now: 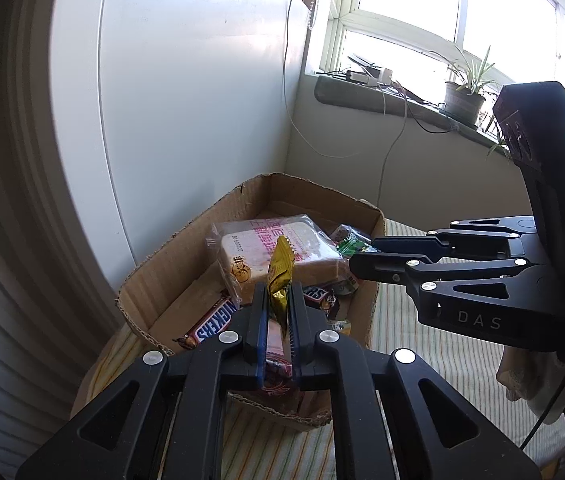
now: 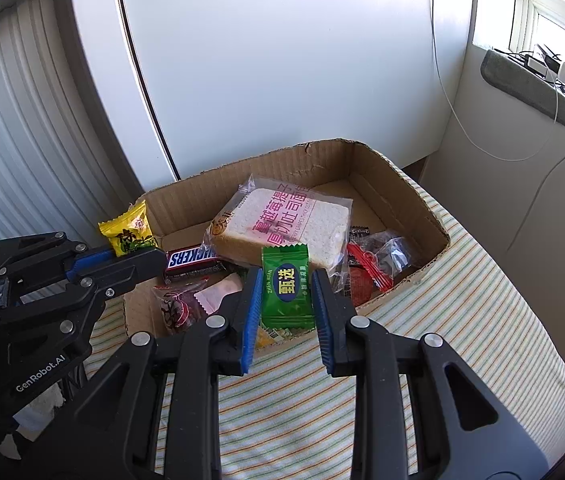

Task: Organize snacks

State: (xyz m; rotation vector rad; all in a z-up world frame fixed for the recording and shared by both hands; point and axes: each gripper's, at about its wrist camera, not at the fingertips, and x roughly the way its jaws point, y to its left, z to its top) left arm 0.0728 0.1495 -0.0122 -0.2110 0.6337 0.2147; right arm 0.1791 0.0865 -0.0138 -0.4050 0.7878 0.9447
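A surface covered in a striped cloth, pale with thin green and orange lines, carries everything here. Directly on it sits 1 open cardboard box with torn, ragged rims, pushed close to the white wall panel at the back. The cloth is bare along the box's right and near sides.

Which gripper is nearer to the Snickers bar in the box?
Left. The left gripper, holding a yellow packet, sits right beside the Snickers bar at the cardboard box. The right gripper, holding a green packet, is farther off.
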